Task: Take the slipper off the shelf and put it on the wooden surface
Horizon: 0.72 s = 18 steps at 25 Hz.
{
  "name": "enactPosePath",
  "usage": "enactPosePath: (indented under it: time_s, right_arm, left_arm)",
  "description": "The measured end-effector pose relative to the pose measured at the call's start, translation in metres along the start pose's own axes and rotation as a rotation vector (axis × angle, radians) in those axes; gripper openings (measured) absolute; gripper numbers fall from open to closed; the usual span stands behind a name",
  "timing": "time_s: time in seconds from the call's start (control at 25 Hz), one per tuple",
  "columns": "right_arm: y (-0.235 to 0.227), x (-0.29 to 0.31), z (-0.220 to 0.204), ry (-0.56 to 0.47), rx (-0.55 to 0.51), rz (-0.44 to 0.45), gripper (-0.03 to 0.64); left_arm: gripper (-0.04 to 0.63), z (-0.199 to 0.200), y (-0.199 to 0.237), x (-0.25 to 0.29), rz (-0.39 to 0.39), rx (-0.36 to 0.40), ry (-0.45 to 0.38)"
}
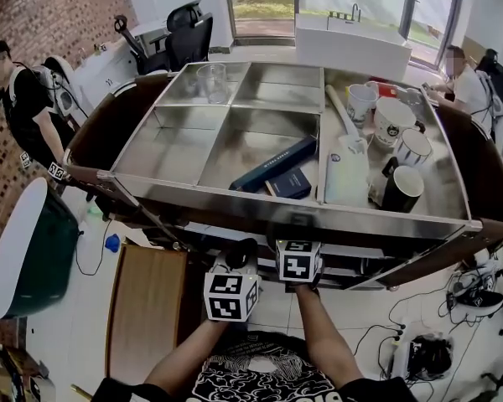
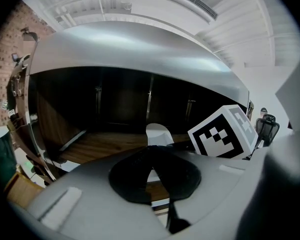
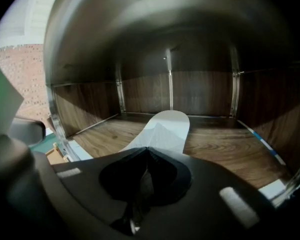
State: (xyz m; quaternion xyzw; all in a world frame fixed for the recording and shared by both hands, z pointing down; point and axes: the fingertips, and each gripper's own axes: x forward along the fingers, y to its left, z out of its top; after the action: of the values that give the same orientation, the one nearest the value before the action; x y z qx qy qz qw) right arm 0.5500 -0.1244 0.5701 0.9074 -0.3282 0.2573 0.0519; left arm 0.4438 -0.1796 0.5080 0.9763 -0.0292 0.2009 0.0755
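A white slipper lies flat on the wooden shelf floor under the metal top tray. My right gripper is shut on the slipper's near end. In the left gripper view the slipper shows just ahead, with the right gripper's marker cube beside it. My left gripper is shut and holds nothing. In the head view only the two marker cubes, left and right, show below the tray's front edge; the jaws and the slipper are hidden. A brown wooden surface stands low at the left.
The metal top tray carries blue books, several cups and a glass jar. A green tub stands at the left. Cables lie on the floor at the right. People sit at both sides.
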Motion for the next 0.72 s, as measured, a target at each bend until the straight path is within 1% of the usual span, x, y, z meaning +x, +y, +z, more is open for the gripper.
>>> enactPosePath:
  time_s: [0.32,0.72]
  right_arm:
    - [0.006,-0.023,-0.012,0.013,-0.048,0.039,0.011]
    - [0.026,-0.057,-0.025,0.015,-0.116,0.1,0.011]
  left_arm:
    - [0.006,-0.008,-0.011,-0.014,0.027,-0.014,-0.017]
    - [0.006,-0.018,-0.008,-0.046,0.105,-0.059,-0.042]
